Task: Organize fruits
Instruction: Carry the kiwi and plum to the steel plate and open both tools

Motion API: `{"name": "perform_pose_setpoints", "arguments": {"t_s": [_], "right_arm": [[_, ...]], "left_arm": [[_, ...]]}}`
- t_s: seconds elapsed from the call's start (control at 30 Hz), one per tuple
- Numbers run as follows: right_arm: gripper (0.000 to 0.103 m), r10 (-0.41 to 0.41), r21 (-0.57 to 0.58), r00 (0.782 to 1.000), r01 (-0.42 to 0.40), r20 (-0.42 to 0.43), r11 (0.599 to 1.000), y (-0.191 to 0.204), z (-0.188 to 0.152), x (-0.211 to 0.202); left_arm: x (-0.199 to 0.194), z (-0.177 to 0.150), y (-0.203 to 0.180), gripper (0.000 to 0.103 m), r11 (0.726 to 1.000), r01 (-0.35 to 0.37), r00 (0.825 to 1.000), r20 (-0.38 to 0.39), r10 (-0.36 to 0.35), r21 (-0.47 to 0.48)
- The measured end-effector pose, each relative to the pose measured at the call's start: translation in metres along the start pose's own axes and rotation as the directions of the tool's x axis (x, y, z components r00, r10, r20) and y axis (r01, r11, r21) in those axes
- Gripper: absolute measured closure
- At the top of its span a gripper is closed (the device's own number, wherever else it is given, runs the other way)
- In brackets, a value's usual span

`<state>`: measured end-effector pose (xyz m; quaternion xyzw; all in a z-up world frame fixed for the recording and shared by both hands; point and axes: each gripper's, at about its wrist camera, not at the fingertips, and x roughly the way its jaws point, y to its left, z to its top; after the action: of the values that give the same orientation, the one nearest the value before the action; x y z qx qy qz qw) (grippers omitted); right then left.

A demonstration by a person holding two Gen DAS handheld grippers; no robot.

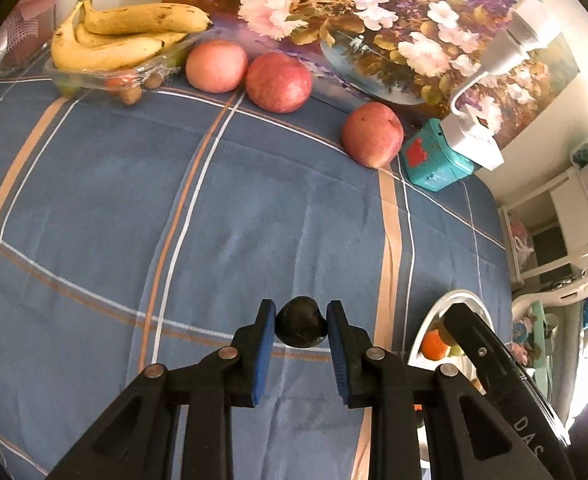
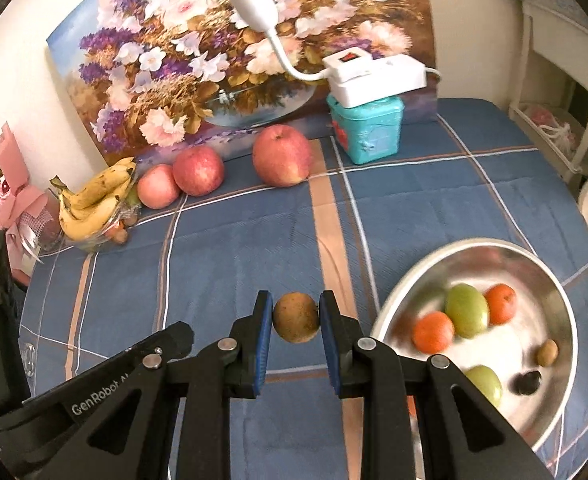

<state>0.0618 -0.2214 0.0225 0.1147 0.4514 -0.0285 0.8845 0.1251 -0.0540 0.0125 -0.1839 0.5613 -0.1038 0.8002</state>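
My left gripper [image 1: 301,330] is shut on a small dark plum [image 1: 301,327] and holds it above the blue plaid cloth. My right gripper [image 2: 296,318] is shut on a small brownish-yellow fruit [image 2: 296,317], left of the metal bowl [image 2: 408,276]. The bowl holds two oranges [image 2: 433,331], green fruits [image 2: 467,310], a small brown fruit [image 2: 547,352] and a dark plum [image 2: 527,383]. Three red apples [image 2: 281,156] lie along the back by the painting. Bananas [image 2: 94,200] rest on a clear tray at the back left. The bowl's rim also shows in the left wrist view [image 1: 450,300].
A teal box [image 2: 368,128] with a white power strip and lamp [image 2: 374,72] on it stands at the back right. A flower painting [image 2: 230,52] leans on the wall. A pink bouquet [image 2: 10,200] is at far left. White shelves [image 2: 566,80] stand beyond the table's right edge.
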Motion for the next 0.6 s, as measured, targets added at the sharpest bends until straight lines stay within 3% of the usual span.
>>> {"name": "perform_pose_setpoints", "arguments": {"t_s": [0.4,0.6], "right_arm": [[0.078,-0.03,0.028,0.999,0.03,-0.024,0.999,-0.032,-0.034,-0.029],[0.078,-0.065,0.07,0.998,0.066,-0.011,0.995,-0.062,-0.042,-0.048]], "left_arm": [[-0.009,-0.047,-0.023,0.075,0.998,0.036,0.998,-0.044,-0.034,0.057],[-0.007,-0.062,-0.053,0.075,0.988,0.025,0.998,-0.053,-0.017,0.151]]}}
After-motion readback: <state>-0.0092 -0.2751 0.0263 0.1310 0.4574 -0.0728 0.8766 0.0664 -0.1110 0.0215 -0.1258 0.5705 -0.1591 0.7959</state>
